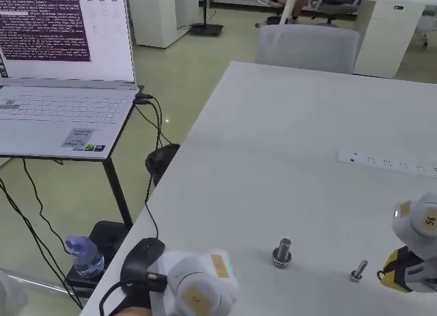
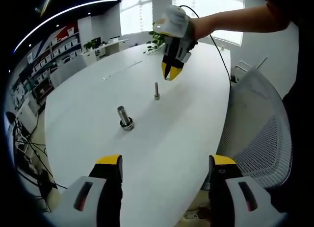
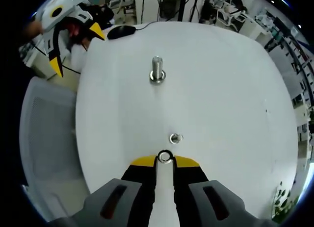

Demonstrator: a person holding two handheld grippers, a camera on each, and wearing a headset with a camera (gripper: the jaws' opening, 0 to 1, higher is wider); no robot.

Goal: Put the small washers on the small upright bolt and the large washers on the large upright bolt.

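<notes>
Right claw (image 3: 165, 162): clenched on a small washer (image 3: 165, 157), just beside the small bolt (image 3: 175, 138). Left claw (image 2: 164, 163): released, at the worktop (image 2: 186, 119) edge. Large bolt (image 3: 157, 70): stood upright, farther along the worktop.

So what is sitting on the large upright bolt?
The large bolt: bare shaft, a wider ring round its foot; washers or its own head, cannot tell. Under the ring is hidden; right tongs hold a washer.

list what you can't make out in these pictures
- Head view: left gripper jaws hidden behind its own body.
- Head view: right gripper cut by the right edge; the washer it holds too small to see.
- Large bolt: any washers around its base too small to count.
- Head view: laptop text blurred.
</notes>
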